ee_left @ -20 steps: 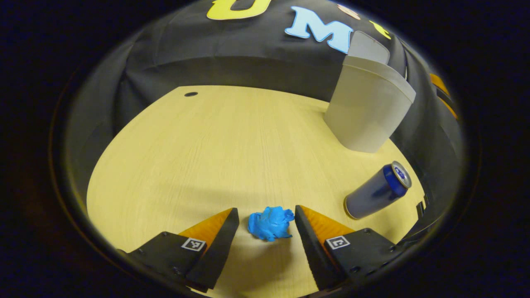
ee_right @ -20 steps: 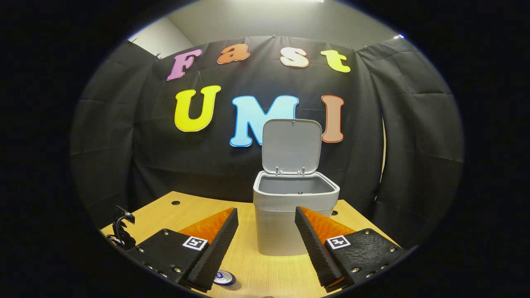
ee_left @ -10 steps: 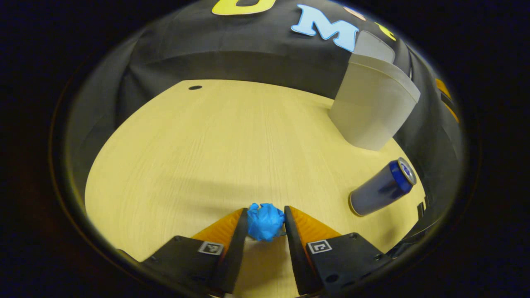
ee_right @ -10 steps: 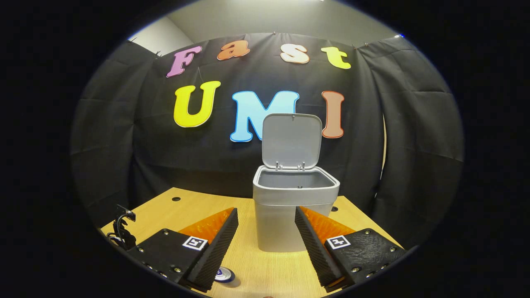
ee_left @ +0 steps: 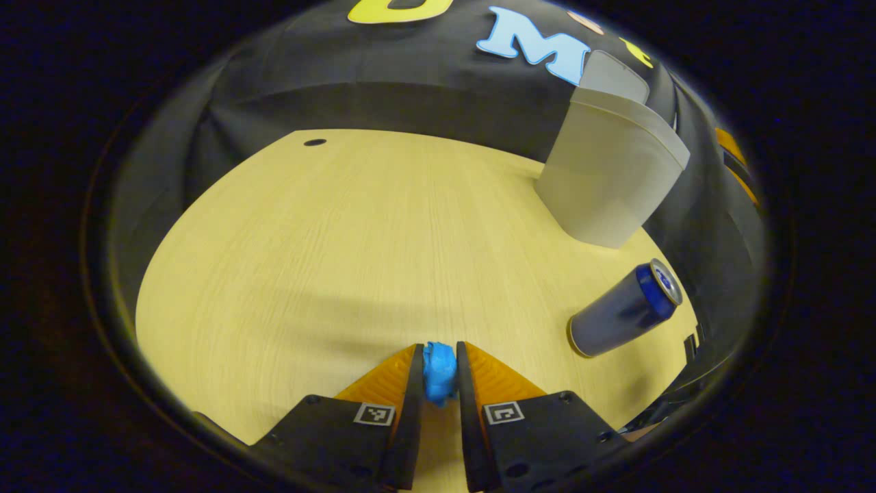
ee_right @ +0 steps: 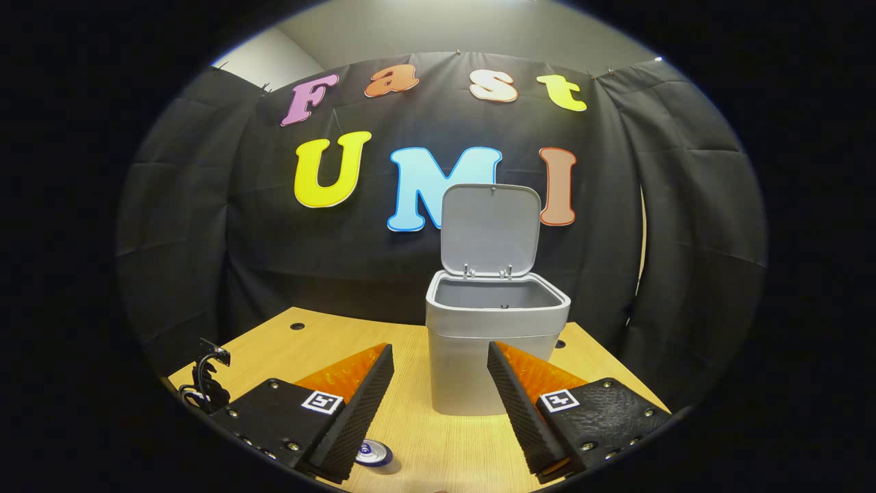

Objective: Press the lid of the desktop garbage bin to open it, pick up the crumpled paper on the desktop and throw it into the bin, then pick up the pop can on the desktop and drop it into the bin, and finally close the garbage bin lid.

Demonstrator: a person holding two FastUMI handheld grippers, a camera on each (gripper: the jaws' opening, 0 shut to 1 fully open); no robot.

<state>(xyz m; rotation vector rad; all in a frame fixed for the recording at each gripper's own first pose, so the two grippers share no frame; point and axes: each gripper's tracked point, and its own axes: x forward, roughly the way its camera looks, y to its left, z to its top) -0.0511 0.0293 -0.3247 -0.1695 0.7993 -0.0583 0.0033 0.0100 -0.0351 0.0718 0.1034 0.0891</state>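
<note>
- Left tongs (ee_left: 439,366) pinching crumpled paper (ee_left: 439,372) — bright blue, squashed narrow, w/ creases.
- Pop can (ee_left: 624,310) at 3 o'clock — upright on table (ee_left: 328,260).
- Right tongs (ee_right: 439,390) spread.

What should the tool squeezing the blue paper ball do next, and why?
Probably lift it straight up off the table. The left tool is shut on the crumpled blue paper ball, which sits low over the pale wooden desktop, and the grey plastic bin already stands with its lid open, ready for it.
</note>
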